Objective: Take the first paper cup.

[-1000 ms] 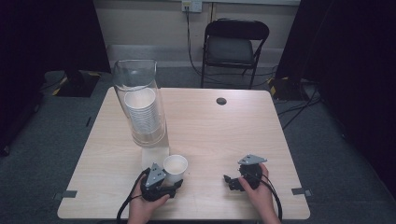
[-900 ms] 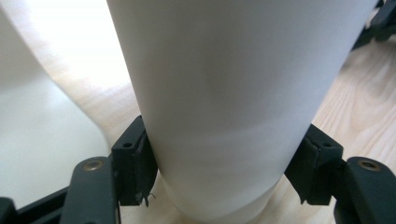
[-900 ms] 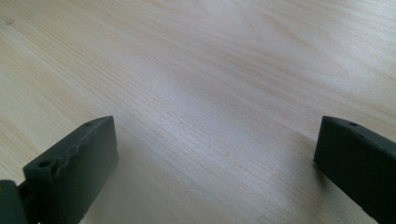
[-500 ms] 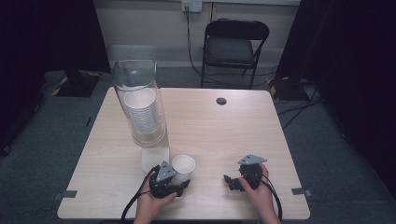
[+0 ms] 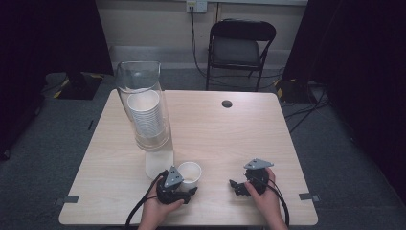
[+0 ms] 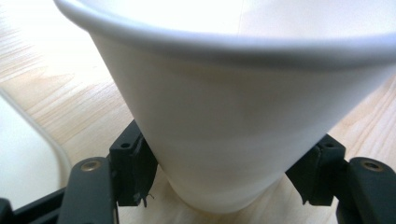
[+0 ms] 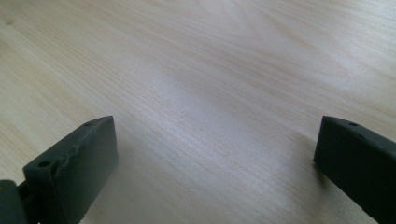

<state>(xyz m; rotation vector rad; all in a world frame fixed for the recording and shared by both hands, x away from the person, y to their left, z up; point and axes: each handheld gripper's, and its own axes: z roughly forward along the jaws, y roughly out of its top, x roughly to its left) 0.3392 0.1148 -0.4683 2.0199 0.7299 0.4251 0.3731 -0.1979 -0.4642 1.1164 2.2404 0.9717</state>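
A white paper cup (image 5: 190, 172) (image 6: 233, 116) stands upright near the table's front edge, left of centre. My left gripper (image 5: 189, 184) (image 6: 224, 172) reaches it from the person's side. Its black pads (image 6: 133, 163) press on both sides of the cup's narrow lower part, so it is shut on the cup. My right gripper (image 5: 235, 187) (image 7: 215, 158) rests low over bare wood at the front right. Its jaws stand wide open with nothing between them, and they point left toward the cup.
A tall clear cylinder (image 5: 143, 86) holding a stack of white cups (image 5: 146, 112) stands on the wooden table (image 5: 230, 139) at the left, with a white piece (image 5: 158, 165) at its foot just behind the held cup. A black grommet (image 5: 227, 103) sits near the far edge; a chair (image 5: 242, 43) is beyond.
The left gripper and the cup have shifted a little to the right along the front of the table. The right gripper has stayed where it was.
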